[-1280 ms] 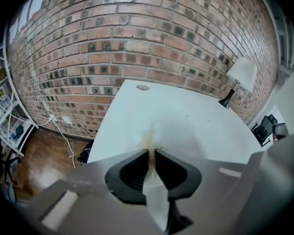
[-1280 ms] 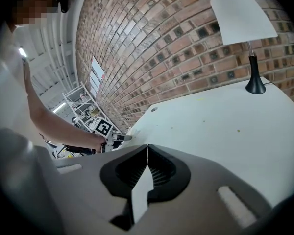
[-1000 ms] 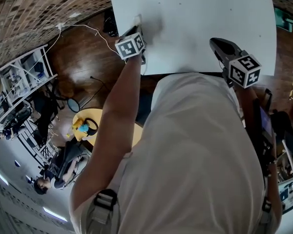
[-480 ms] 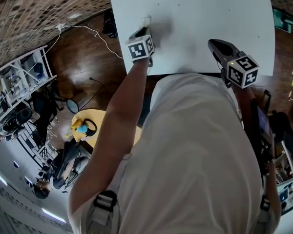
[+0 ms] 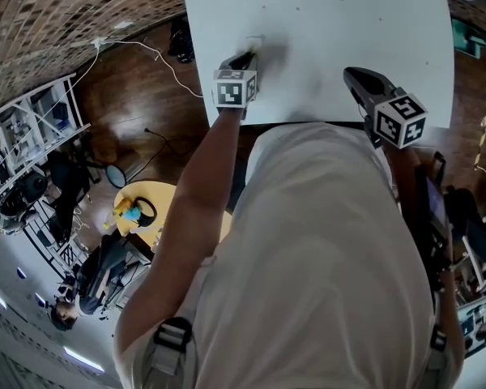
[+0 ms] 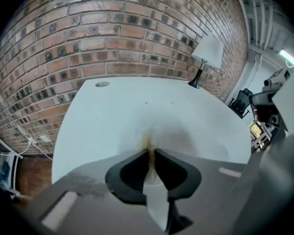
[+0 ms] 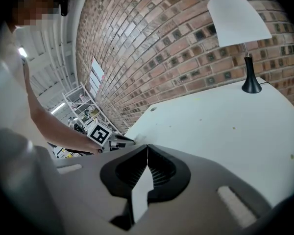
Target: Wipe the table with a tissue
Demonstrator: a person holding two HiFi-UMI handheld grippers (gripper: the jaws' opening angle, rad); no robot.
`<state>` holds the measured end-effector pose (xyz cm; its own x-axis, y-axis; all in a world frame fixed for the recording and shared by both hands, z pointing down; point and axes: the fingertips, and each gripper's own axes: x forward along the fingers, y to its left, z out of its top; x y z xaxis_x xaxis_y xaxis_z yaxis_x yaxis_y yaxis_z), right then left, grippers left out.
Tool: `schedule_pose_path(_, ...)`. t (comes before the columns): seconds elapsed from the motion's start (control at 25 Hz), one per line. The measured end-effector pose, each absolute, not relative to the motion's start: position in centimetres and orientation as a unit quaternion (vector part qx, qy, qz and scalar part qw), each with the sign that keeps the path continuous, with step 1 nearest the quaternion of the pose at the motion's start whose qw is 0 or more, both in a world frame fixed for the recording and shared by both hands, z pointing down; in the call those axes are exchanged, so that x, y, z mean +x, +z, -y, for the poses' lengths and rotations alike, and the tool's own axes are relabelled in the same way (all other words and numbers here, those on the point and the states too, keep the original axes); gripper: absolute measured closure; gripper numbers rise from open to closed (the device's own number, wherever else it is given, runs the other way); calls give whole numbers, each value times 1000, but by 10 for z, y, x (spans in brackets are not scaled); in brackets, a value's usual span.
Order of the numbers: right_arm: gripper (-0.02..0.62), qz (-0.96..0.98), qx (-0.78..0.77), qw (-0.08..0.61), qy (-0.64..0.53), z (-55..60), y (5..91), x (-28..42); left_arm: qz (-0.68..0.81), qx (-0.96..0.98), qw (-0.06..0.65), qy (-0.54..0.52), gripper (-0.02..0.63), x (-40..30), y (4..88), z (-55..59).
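White surface (image 5: 348,23): only the gripper views show its lamp (image 7: 237,18) and the brownish mark (image 6: 148,140) on the tissue (image 6: 152,132). Since a second ago, left tongs (image 6: 151,151) and tissue have slid rightward from the surface's left edge. Left tongs nearly closed, pinching the tissue onto the surface; right tongs (image 7: 147,150) shut, empty, near the front edge.

White table (image 5: 348,23) on my feed is mostly bare, just a tissue (image 5: 255,43) with a brownish smudge lying toward its near-left part. A white-shaded lamp (image 7: 237,18) stands at a far corner, and a small round cap (image 6: 102,84) sits in the top.
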<state>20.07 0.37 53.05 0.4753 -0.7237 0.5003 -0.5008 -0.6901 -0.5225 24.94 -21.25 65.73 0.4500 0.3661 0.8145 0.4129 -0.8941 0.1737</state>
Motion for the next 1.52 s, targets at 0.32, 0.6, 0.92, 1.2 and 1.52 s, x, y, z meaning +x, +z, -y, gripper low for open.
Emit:
schedule_pose_path(0.32, 586, -356, -848, 153, -361, -5, 529, 197, 135, -875, 26, -465, 555, 259, 656, 287)
schedule_pose_path(0.6, 586, -345, -853, 155, -361, -16, 528, 193, 84, -898, 4, -432, 557, 285, 644, 326)
schedule_pose_path(0.92, 586, -323, -858, 158, -366, -27, 526, 184, 66, -900, -5, -430, 555, 341, 640, 323)
schedule_pose_path(1.2, 586, -306, -862, 173, -365, -38, 531, 185, 95, -893, 23, -440, 560, 346, 645, 298)
schedule_pose_path(1.52, 586, -325, -856, 174, -362, -26, 532, 197, 222, -855, 58, -466, 560, 280, 654, 221)
